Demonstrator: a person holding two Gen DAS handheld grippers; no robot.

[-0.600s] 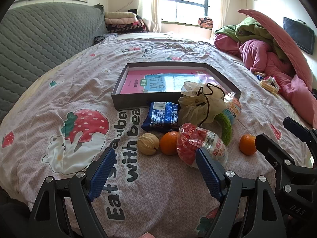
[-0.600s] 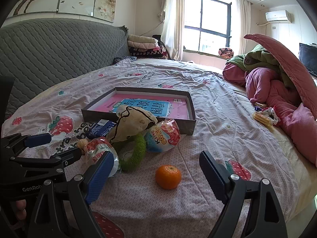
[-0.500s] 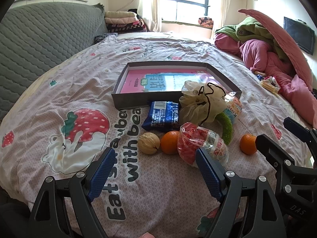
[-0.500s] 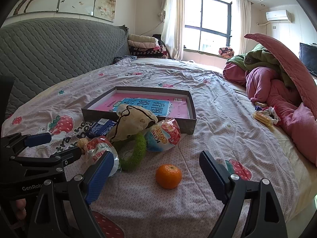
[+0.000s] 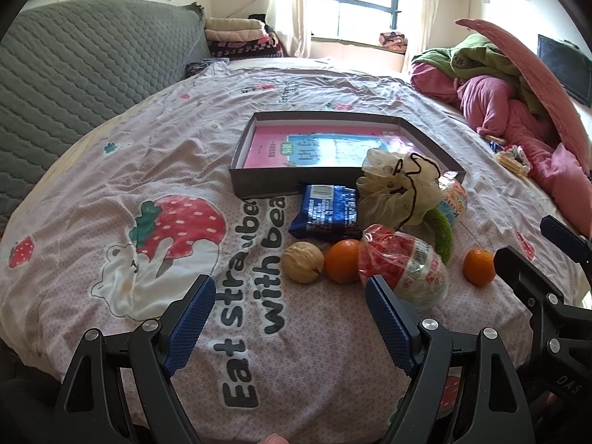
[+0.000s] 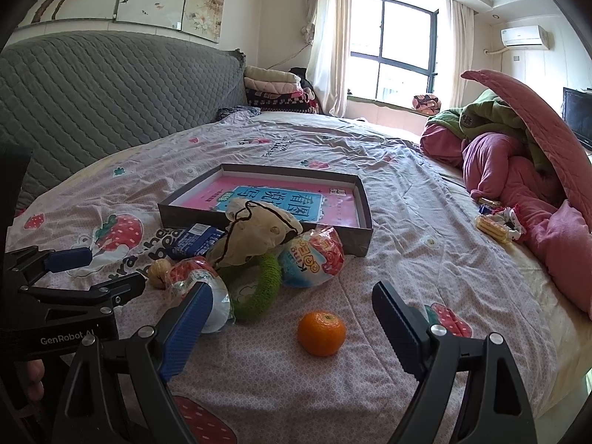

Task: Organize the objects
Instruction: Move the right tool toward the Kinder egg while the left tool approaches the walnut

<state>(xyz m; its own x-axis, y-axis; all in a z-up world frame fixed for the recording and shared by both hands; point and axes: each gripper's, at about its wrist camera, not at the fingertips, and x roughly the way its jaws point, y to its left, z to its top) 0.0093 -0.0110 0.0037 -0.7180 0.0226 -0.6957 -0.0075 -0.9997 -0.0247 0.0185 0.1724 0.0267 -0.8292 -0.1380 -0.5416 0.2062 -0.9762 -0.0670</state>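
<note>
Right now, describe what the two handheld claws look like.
Both look alike: black angular frames with silver bolt heads and two fingers faced with blue textured pads. The left claw shows white "GenRobot AI" lettering on its body in the right wrist view; the right claw shows "DAS" in the left wrist view.

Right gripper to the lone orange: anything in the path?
Nothing visible. The right gripper is open and empty, and the lone orange lies apart on bare bedspread just ahead, framed between its fingers. The green ring and snack bags sit off to its left.
</note>
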